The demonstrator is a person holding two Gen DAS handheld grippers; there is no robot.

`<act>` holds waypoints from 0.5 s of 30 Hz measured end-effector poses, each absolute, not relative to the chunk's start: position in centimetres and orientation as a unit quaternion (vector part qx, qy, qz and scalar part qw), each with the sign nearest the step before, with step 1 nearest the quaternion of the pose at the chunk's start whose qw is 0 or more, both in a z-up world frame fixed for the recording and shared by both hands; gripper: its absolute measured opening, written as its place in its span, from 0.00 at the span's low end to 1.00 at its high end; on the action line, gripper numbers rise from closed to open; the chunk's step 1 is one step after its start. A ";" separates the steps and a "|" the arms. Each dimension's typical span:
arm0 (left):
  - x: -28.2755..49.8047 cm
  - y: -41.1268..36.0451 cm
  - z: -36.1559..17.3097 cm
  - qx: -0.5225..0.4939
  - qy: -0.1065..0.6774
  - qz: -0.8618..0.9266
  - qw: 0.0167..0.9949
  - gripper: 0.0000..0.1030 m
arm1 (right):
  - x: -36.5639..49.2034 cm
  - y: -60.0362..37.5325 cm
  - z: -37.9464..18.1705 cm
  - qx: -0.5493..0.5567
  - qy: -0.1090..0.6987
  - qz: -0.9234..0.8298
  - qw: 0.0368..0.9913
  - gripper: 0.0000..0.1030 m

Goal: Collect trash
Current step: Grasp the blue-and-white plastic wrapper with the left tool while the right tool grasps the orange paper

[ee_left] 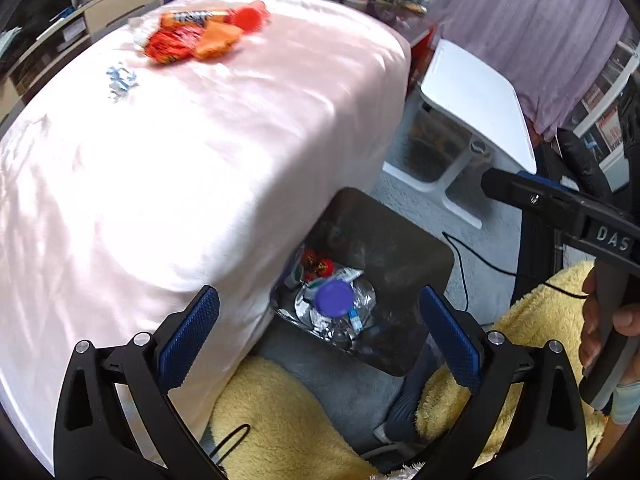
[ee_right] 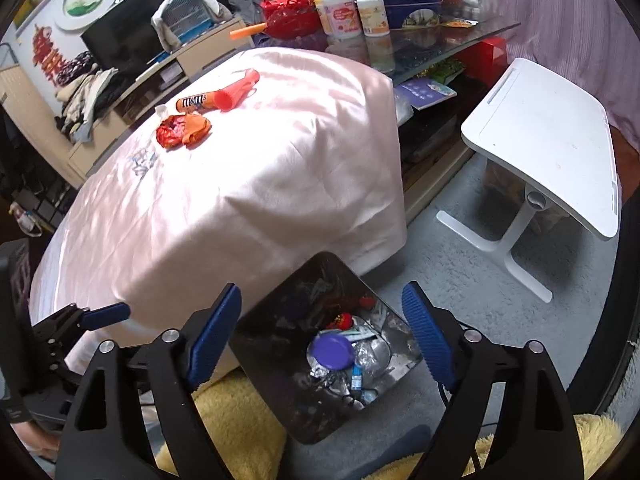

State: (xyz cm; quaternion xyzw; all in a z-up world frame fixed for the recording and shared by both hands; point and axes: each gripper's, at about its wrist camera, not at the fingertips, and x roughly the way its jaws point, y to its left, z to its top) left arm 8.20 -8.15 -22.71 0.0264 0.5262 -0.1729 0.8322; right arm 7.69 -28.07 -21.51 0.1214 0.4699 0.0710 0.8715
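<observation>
Low in both frames, the wide-apart, empty left gripper [ee_left: 320,322] and right gripper [ee_right: 322,332] frame a dark square bin [ee_right: 280,312] holding a purple round lid [ee_right: 331,352] and crumpled silver foil [ee_right: 372,354].

Table: low table draped in a pale pink satin cloth [ee_right: 240,184]
On the cloth: orange candy tube [ee_right: 196,103], red ribbed plastic cup [ee_right: 238,90] lying on its side, crumpled red and orange wrappers [ee_right: 182,130], small blue-and-white scrap [ee_right: 142,162]
Floor: grey carpet [ee_right: 460,280], bearing a dark square bin [ee_right: 280,320] beside the table

Open-topped bin [ee_right: 280,360] free from above, cloth-covered table [ee_right: 240,184] crowding its left edge
</observation>
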 end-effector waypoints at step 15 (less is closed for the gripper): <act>13.1 1.3 -18.9 0.008 0.496 -0.077 0.865 0.92 | 14.6 -21.8 -18.7 0.091 0.455 0.123 0.877 0.83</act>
